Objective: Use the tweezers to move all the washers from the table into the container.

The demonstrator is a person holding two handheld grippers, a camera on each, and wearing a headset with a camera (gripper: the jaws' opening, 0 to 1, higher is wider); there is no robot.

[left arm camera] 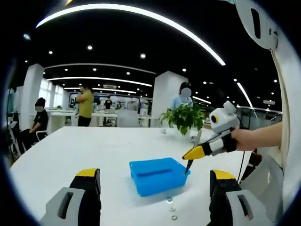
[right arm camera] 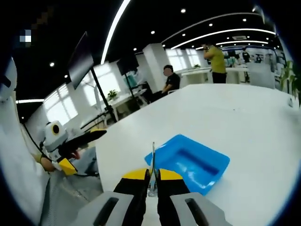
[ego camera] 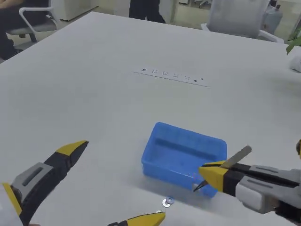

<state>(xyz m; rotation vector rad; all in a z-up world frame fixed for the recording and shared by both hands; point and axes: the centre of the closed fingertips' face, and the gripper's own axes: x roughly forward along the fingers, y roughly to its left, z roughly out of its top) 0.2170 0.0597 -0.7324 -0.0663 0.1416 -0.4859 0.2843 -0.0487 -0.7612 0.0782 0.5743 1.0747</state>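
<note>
- The right gripper (ego camera: 212,173) is clamped on the tweezers (ego camera: 238,154). In the right gripper view its jaws stand almost together, with the thin metal shaft rising between them.
- The tweezers' dark tip points down at the near right corner of the blue container (ego camera: 184,149), close to the rim. In the left gripper view the tip sits right at that corner.
- I cannot tell whether a washer is pinched in the tip; it is too small and dark to read.
- The left gripper (ego camera: 124,179) is spread wide and holds nothing. It hangs low over the table (ego camera: 94,94), near the front of the container.
- The washers (left arm camera: 172,208) lie on the table just in front of the container, between the left gripper's jaws. The left gripper view shows three small rings in a short line, close together but outside the container wall.
- The container floor looks plain blue, and no washer can be made out inside it, though the pictures are too soft to be sure.
- Judged from this, the task is at an early stage or barely begun. The tool is in hand and placed near the work, but at least three washers have yet to be picked up and dropped in, one at a time.
</note>
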